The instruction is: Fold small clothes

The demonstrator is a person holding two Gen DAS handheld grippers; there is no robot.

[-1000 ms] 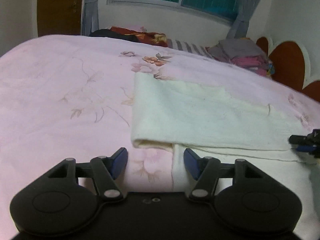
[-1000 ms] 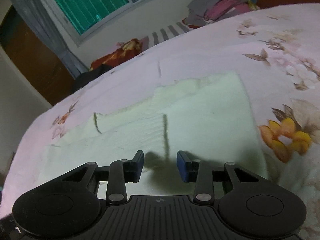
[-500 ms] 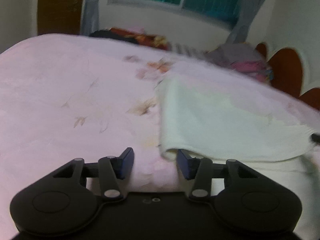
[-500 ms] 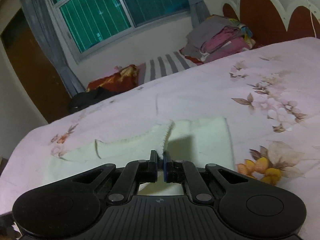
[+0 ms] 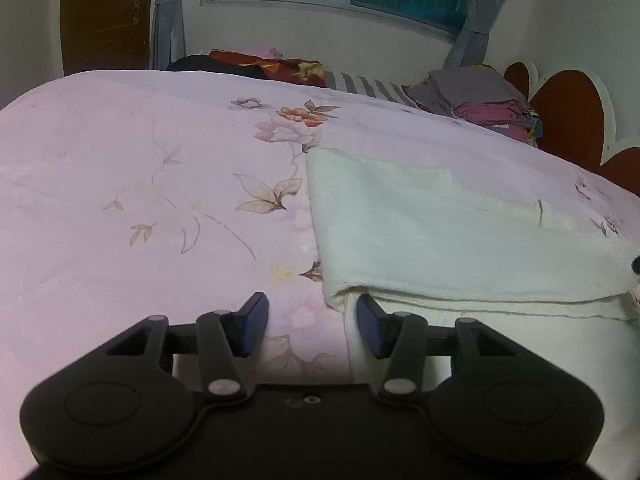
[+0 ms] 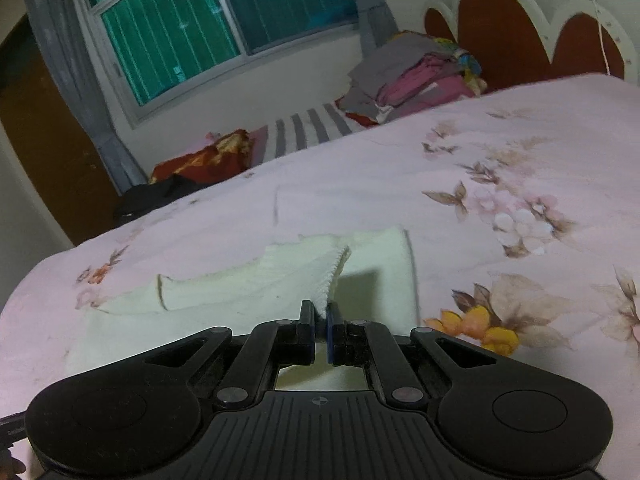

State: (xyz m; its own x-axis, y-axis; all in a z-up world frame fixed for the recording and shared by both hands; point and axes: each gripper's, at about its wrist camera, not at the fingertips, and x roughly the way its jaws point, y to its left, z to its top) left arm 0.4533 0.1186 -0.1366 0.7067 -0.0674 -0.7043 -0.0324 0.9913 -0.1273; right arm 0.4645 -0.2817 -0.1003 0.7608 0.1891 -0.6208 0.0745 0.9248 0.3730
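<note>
A cream knit garment (image 5: pixel 440 240) lies folded in layers on the pink floral bedspread (image 5: pixel 120 200). My left gripper (image 5: pixel 312 324) hovers open at the garment's near left corner. The lower layer's edge sits just inside its right finger (image 5: pixel 370 326), and the pads do not press on it. In the right wrist view the garment (image 6: pixel 248 284) stretches away to the left. My right gripper (image 6: pixel 320 320) is shut on its ribbed hem, which rises from the bed in a peak to the pads.
A pile of folded clothes (image 6: pixel 420 76) sits at the far side near the red and white headboard (image 6: pixel 500 12). Red and dark cloth (image 5: pixel 260 66) lies along the far edge under the window. Bare bedspread (image 6: pixel 500 168) spreads to the right of the garment.
My right gripper shut on the ribbed hem and raised it off the bed. My left gripper's jaws narrowed a little, and the garment's corner now sits nearer its right finger.
</note>
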